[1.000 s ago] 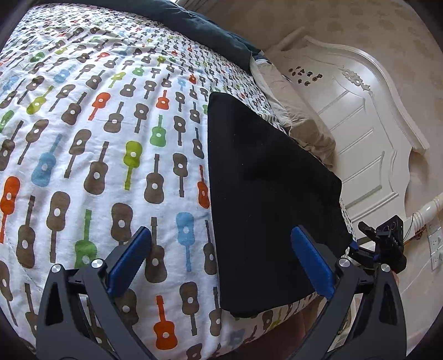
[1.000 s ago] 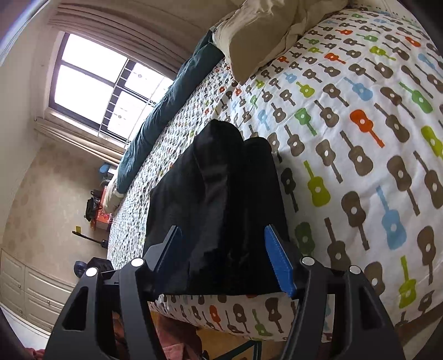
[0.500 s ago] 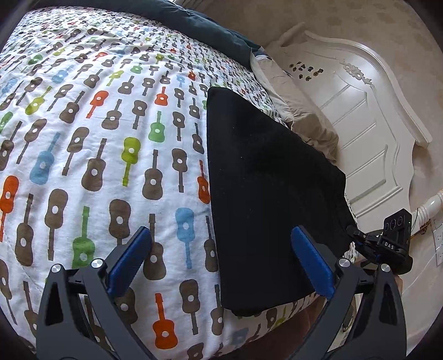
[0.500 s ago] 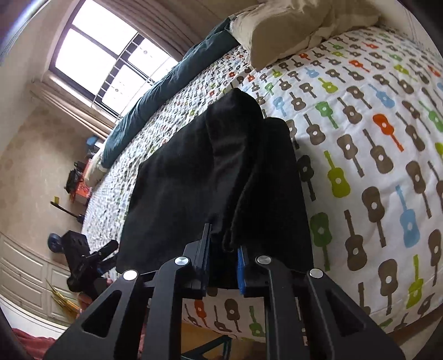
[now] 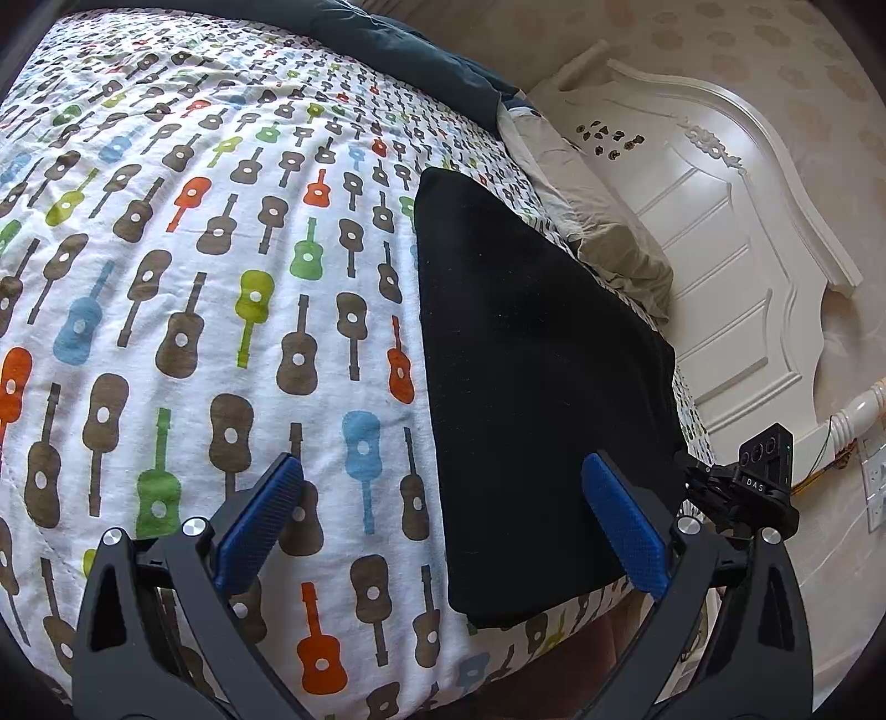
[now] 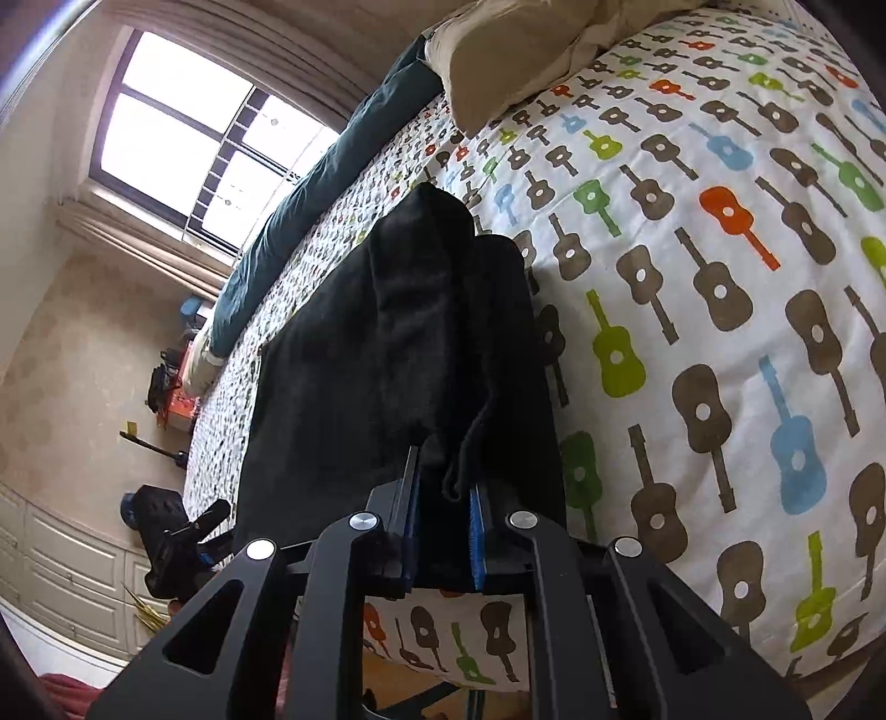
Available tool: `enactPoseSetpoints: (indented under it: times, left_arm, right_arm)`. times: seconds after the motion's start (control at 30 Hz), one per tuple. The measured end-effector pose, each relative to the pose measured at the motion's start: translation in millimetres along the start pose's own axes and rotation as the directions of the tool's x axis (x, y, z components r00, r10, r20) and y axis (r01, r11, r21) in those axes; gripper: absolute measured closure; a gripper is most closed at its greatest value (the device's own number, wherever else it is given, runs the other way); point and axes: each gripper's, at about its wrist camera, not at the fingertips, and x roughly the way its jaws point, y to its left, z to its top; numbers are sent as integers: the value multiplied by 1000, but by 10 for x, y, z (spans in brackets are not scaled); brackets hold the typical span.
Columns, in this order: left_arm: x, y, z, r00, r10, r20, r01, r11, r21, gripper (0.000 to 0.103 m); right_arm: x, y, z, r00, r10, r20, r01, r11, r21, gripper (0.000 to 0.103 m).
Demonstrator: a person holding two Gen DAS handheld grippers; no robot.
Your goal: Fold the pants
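Black pants lie flat along the near edge of a bed with a guitar-print cover. My left gripper hovers open over the cover and the pants' left edge, nothing between its blue pads. The right gripper's body shows at the pants' far right end. In the right wrist view my right gripper is shut on a bunched fold of the pants at the bed edge, the cloth pinched between its pads and lifted slightly into a ridge.
A beige pillow and a dark teal blanket lie at the bed's far side. A white headboard stands to the right. The left gripper, a window and white cabinets appear in the right wrist view.
My right gripper went from open around the pants' end to shut on the cloth, and it shifted slightly. The left gripper has stayed in place and open.
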Motion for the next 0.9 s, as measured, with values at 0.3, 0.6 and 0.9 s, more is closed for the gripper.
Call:
enactPoseSetpoints:
  times: [0.3, 0.6, 0.9]
  left_arm:
    - [-14, -15, -7, 996, -85, -31, 85, 996, -2, 3]
    - [230, -84, -1, 977, -187, -108, 183, 982, -39, 3]
    - [446, -95, 131, 937, -312, -155, 294, 947, -126, 3]
  right_arm:
    - [-301, -17, 115, 998, 21, 64, -22, 1000, 15, 25]
    - [145, -156, 207, 989, 136, -56, -134, 990, 44, 25]
    - [336, 3, 269, 974, 182, -139, -192, 979, -68, 16]
